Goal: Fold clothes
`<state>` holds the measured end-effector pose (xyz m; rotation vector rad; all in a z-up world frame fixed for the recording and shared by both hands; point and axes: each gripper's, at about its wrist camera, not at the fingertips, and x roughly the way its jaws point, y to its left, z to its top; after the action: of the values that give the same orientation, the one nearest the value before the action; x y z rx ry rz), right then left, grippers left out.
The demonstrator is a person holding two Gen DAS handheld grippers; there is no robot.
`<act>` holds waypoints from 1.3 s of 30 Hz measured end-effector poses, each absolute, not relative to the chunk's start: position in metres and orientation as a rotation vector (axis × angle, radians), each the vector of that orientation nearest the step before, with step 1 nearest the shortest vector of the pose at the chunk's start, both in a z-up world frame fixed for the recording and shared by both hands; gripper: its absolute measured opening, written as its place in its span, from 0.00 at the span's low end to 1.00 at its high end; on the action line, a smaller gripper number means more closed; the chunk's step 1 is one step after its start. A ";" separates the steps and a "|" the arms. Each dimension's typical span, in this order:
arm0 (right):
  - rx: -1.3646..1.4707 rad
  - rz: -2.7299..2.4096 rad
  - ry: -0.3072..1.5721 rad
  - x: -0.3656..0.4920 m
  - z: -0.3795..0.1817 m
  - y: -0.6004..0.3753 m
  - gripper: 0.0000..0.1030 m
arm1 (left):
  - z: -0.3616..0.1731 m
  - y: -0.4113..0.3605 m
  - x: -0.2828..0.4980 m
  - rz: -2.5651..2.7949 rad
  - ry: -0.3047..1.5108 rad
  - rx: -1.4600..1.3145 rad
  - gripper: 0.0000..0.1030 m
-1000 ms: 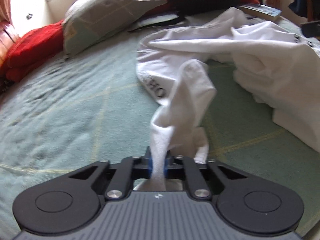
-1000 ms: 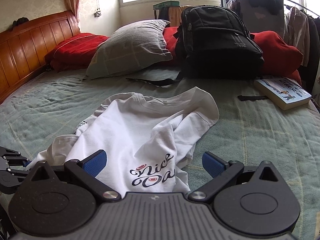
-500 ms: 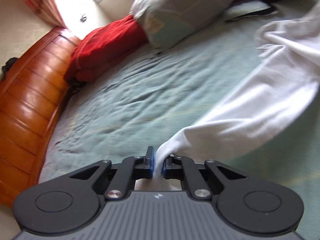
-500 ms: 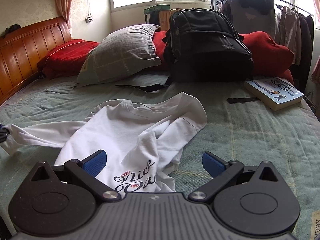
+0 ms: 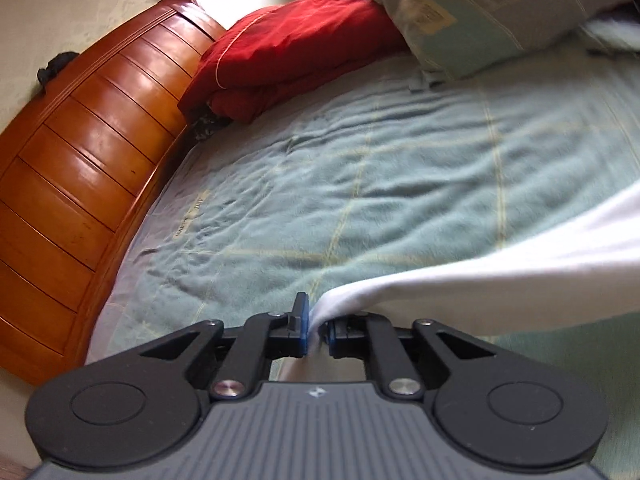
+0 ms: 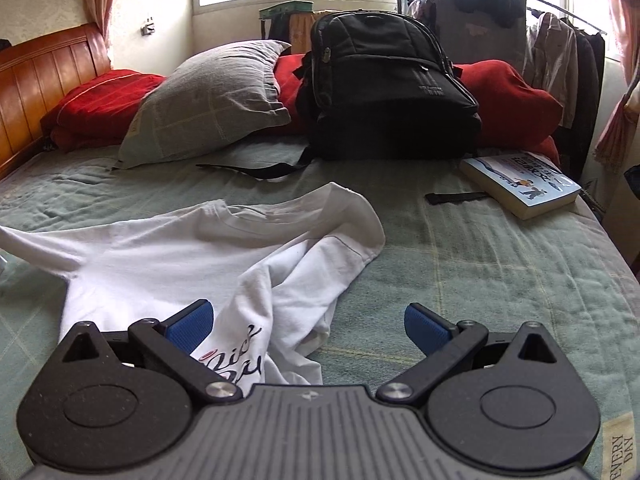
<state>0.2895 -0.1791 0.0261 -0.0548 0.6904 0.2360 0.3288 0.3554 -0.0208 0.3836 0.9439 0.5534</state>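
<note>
Left gripper (image 5: pixel 316 330) pinches shirt (image 6: pixel 192 252) sleeve (image 5: pixel 500 280) stretched leftward; right gripper (image 6: pixel 306 322) spread.

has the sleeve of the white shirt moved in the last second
Yes. In the right wrist view the sleeve has been drawn out leftward toward the wooden headboard, away from the black backpack. The left gripper is shut on it.

On the near right corner of the blanket (image 6: pixel 618 450) you can read "EVERY DAY". The white shirt (image 6: pixel 168 256) carries black script lettering, partly hidden behind the right gripper (image 6: pixel 308 322); the print on the book (image 6: pixel 520 182) cover is too small to read.
</note>
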 end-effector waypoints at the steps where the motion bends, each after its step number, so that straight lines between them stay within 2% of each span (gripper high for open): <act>1: -0.056 0.230 0.693 0.291 0.026 -0.178 1.00 | -0.021 0.358 0.330 0.546 0.936 0.373 0.19; 2: -0.057 0.226 0.696 0.292 0.026 -0.177 1.00 | -0.021 0.361 0.332 0.538 0.929 0.362 0.20; 3: -0.059 0.224 0.699 0.292 0.025 -0.176 1.00 | -0.025 0.363 0.331 0.526 0.941 0.354 0.27; 4: -0.062 0.223 0.702 0.293 0.024 -0.174 1.00 | -0.028 0.365 0.331 0.514 0.953 0.345 0.40; 6: -0.071 0.221 0.708 0.294 0.023 -0.170 1.00 | -0.039 0.370 0.325 0.505 0.948 0.346 0.51; 8: -0.078 0.223 0.715 0.296 0.022 -0.166 1.00 | -0.046 0.378 0.315 0.492 0.926 0.292 0.56; 10: -0.085 0.229 0.721 0.297 0.021 -0.161 1.00 | -0.052 0.388 0.302 0.478 0.918 0.186 0.68; 12: -0.094 0.235 0.725 0.298 0.020 -0.156 1.00 | -0.060 0.394 0.290 0.462 0.902 0.113 0.71; 19: -0.115 0.251 0.737 0.299 0.018 -0.141 1.00 | -0.076 0.399 0.278 0.557 0.867 0.128 0.75; 28: -0.114 0.224 0.729 0.300 0.022 -0.146 1.00 | -0.047 0.423 0.270 0.763 0.859 0.458 0.75; 39: -0.117 0.236 0.718 0.294 0.026 -0.148 1.00 | -0.041 0.446 0.246 0.825 0.944 0.398 0.75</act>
<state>0.2942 -0.1480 0.0257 -0.1174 0.7182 0.2360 0.2458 0.4456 -0.0409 0.3985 0.9442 0.8249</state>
